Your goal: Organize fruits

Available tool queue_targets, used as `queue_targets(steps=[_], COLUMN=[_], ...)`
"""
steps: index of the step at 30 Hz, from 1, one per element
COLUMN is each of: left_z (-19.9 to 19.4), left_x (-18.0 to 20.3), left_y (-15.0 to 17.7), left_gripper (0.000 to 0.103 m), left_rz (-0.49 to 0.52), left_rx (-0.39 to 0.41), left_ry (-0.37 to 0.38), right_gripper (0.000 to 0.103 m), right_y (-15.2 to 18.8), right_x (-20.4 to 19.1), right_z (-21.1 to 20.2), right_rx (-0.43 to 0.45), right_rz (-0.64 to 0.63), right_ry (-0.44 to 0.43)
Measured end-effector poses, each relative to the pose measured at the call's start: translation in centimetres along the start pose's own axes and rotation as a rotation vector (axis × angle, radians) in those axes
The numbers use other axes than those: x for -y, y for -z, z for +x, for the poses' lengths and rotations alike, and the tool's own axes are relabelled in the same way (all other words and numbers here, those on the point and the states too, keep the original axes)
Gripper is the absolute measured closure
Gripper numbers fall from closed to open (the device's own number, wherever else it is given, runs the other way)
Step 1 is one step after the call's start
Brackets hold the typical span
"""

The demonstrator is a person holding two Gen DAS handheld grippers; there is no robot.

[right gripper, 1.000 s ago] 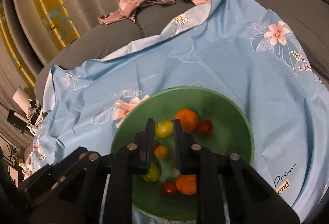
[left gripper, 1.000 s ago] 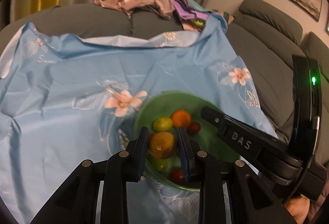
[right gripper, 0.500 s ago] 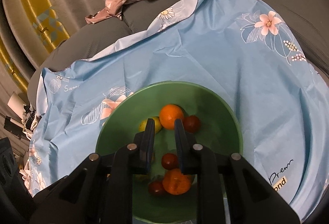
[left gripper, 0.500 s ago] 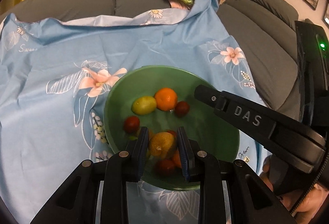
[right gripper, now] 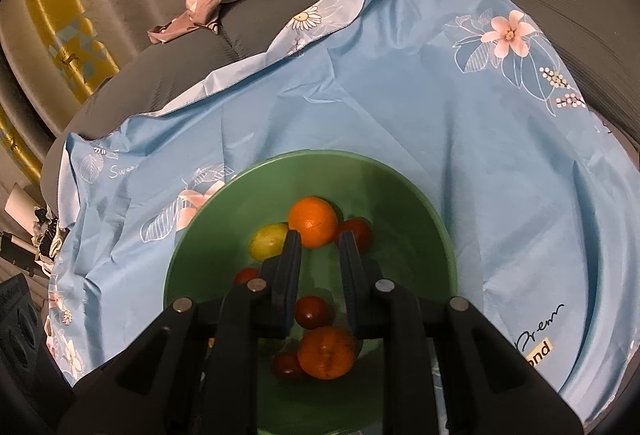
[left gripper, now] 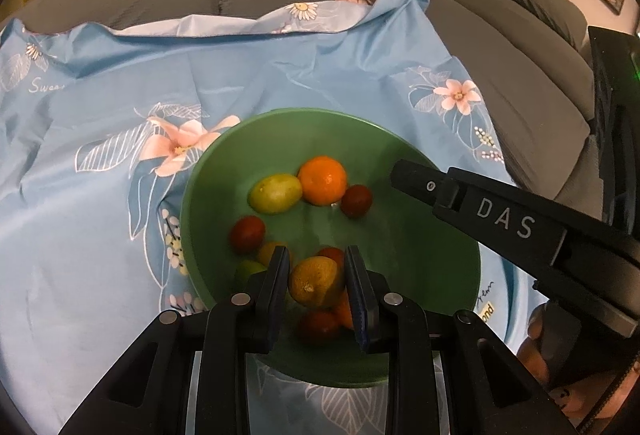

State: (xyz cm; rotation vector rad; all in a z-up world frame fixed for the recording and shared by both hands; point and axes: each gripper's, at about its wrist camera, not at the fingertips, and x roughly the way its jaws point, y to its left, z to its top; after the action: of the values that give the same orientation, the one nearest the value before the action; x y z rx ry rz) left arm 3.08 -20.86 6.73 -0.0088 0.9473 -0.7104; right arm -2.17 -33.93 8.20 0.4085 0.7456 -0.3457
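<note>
Left gripper (left gripper: 316,285): jaws closed onto a yellow-orange citrus (left gripper: 314,287), holding it just over the near side of the green bowl (left gripper: 420,255).
Right gripper (right gripper: 316,267): jaws parted a little, nothing in them, hovering over the bowl's middle (no reason to dip in yet).
Bowl contents: big orange (left gripper: 323,180), yellow-green fruit (left gripper: 275,193), a few small red ones, all loose on the bottom.
Setting: bowl sits on the blue floral cloth (left gripper: 120,83) over a sofa.
Doing it well: the person should probably lower before letting go, aiming for the bare patch mid-bowl, so it doesn't bounce off other fruit.
</note>
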Motion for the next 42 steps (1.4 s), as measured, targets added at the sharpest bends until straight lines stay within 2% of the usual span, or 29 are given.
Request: queue_targets(steps=[6, 13, 20, 26, 30, 34, 42], left_z=[0.2, -0.8, -3.4, -5.0, -5.5, -5.9, -5.8], left_x=[-0.2, -0.4, 0.1, 0.2, 0.2, 0.5, 0.5], left_y=[0.0, -0.4, -1.0, -1.3, -1.3, -1.2, -1.2], left_gripper=[0.075, 0.075, 0.054, 0.053, 0.04, 0.04, 0.04], left_rz=[-0.029, -0.045, 0.004, 0.039, 0.041, 0.059, 0.057], left_rx=[-0.002, 0.001, 0.059, 0.115, 0.127, 0.139, 0.129], left_ry=[0.012, 0.013, -0.03, -0.092, -0.112, -0.121, -0.12], right_gripper=[0.081, 0.07, 0.057, 0.047, 0.045, 0.039, 0.038], right_y=[0.1, 0.0, -0.1, -0.3, -0.3, -0.2, -0.2], right_x=[0.0, 0.2, 0.2, 0.3, 0.2, 0.1, 0.0], right_z=[0.0, -0.4, -1.4, -2.5, -3.1, -3.3, -3.3], right_rx=[-0.003, 0.011, 0.043, 0.073, 0.085, 0.092, 0.09], right_rz=[-0.001, 0.007, 0.011, 0.013, 0.011, 0.005, -0.001], right_ry=[0.007, 0.015, 0.014, 0.018, 0.023, 0.028, 0.031])
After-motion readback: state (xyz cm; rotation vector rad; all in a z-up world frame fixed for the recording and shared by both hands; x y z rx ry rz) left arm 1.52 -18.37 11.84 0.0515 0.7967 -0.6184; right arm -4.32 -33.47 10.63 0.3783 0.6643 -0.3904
